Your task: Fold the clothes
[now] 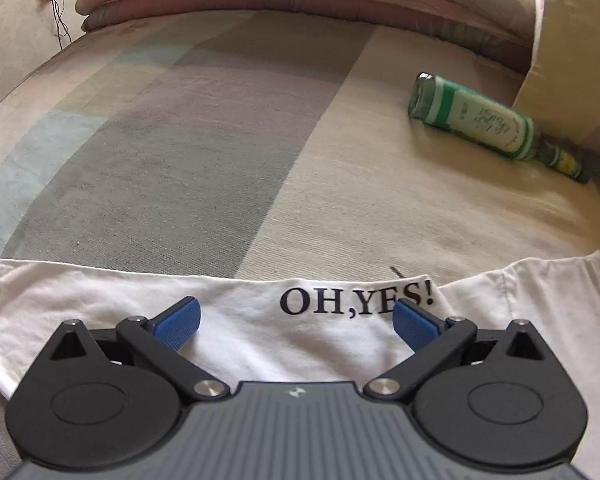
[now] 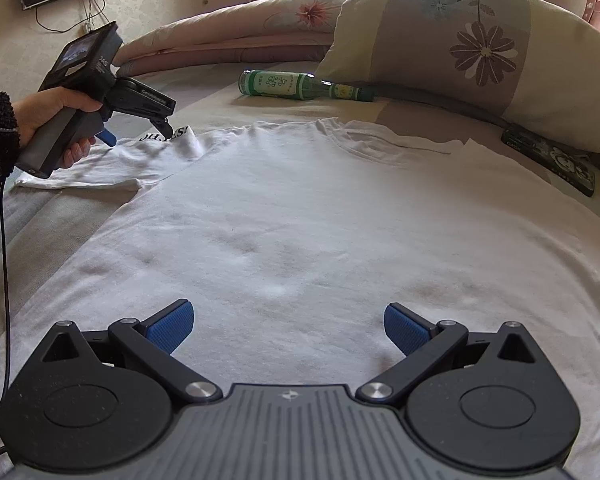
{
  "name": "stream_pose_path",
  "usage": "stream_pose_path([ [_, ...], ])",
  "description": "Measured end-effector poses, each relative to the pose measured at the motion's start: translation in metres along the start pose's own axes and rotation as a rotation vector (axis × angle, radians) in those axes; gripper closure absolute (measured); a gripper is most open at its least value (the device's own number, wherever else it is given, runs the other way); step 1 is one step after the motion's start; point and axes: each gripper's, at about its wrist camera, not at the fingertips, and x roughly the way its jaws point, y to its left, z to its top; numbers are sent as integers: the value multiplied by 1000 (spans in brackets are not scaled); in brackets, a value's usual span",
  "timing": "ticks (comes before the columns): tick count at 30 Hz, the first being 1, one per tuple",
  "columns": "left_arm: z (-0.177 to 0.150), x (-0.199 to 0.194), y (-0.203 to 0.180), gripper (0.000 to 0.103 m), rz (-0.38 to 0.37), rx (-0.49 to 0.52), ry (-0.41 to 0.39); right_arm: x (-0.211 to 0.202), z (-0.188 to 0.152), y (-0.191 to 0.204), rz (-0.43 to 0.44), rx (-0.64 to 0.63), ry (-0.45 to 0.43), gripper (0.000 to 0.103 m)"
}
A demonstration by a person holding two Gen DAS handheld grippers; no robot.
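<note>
A white T-shirt (image 2: 300, 216) lies spread flat on the bed, collar toward the pillow. Its left sleeve (image 1: 260, 320) is turned over and shows black letters "OH,YES!" (image 1: 356, 300). My left gripper (image 1: 296, 320) hovers just above that sleeve, open, its blue pads wide apart with nothing between them. In the right wrist view the left gripper (image 2: 140, 132) is held by a hand at the far left over the sleeve. Over the shirt's lower body my right gripper (image 2: 288, 324) is open too, holding nothing.
A green glass bottle (image 1: 496, 124) lies on its side on the striped bedsheet (image 1: 180, 140) beyond the shirt. A large flowered pillow (image 2: 480, 40) and a dark flat box (image 2: 552, 156) sit at the right. A folded quilt (image 2: 228, 36) lines the far edge. A cable (image 2: 4, 280) hangs at left.
</note>
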Motion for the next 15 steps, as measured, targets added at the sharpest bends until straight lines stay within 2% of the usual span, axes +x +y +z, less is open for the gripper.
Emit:
stream_pose_path([
  [3,-14,-18,2,1,-63,21,-33,-4,2,0,8,5,-13,0],
  [6,-34,-18,6,1,-93,16,-2,-10,3,3,15,0,-27,0],
  [8,-48,-12,13,1,-77,-9,35,-14,4,7,19,-8,-39,0],
  [10,-56,-18,17,1,-66,2,11,-20,6,11,24,-21,-55,0],
  [12,-57,-28,18,2,-37,-23,41,-24,7,14,34,-36,-69,0],
  [15,-60,-63,11,1,-115,0,-7,-30,9,16,41,-41,-81,0],
])
